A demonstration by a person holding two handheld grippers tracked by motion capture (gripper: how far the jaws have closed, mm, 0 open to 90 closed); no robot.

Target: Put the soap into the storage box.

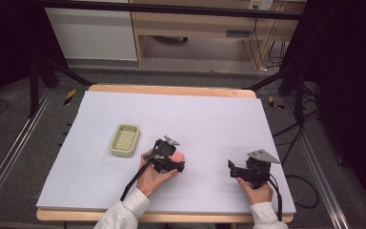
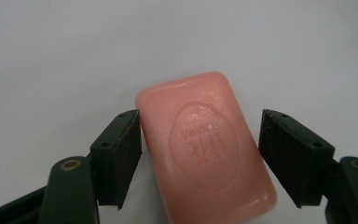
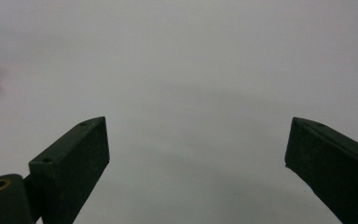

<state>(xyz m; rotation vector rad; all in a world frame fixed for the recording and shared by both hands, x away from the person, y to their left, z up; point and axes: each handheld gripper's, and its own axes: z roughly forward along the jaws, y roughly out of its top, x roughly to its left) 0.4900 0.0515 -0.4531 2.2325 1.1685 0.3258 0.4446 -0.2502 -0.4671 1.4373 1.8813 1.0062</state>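
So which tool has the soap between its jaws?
The left tool: the pink soap lies between its open jaws, one touching its side. The right tool has only bare white table between its jaws.

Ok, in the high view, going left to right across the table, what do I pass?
Soap dish → left gripper, its jaws either side of the pink soap → right gripper.
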